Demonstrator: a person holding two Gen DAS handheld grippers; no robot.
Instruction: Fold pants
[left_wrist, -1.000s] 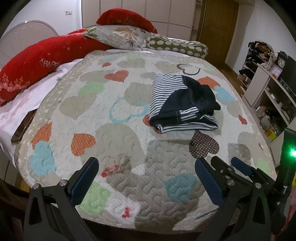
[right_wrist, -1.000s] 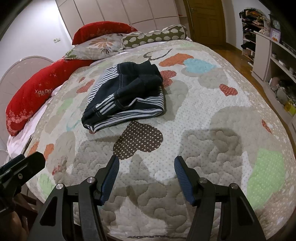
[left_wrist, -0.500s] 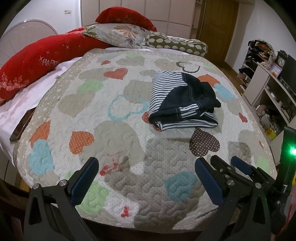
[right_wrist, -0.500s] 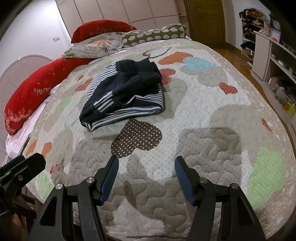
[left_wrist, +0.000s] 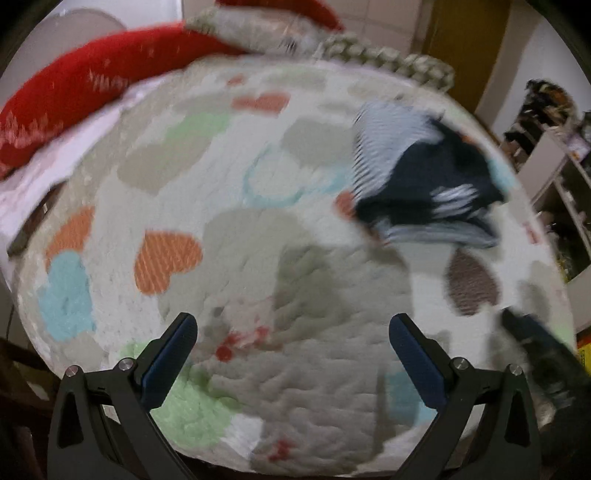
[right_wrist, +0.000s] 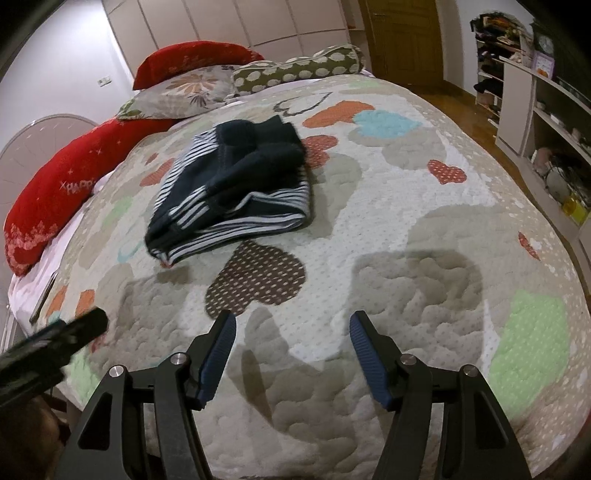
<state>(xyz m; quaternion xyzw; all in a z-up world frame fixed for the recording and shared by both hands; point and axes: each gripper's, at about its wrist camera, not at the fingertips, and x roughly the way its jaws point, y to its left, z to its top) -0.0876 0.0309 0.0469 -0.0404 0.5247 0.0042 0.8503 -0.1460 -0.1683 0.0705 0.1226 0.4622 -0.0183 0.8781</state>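
Pants, navy with white-striped fabric (right_wrist: 236, 188), lie folded on the heart-patterned quilted bed (right_wrist: 424, 229). We hold the left hand-held gripper (left_wrist: 291, 339) and right hand-held gripper (right_wrist: 291, 332) near the bed's edge, well short of them, jaws apart and empty.

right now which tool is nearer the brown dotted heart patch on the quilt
Right. The right tool hovers just short of the brown heart; the left tool sits off to the heart's left, farther away.

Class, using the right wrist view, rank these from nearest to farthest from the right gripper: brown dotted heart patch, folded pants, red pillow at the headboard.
1. Brown dotted heart patch, just ahead of the right gripper.
2. Folded pants, mid-bed, left.
3. Red pillow, far end.
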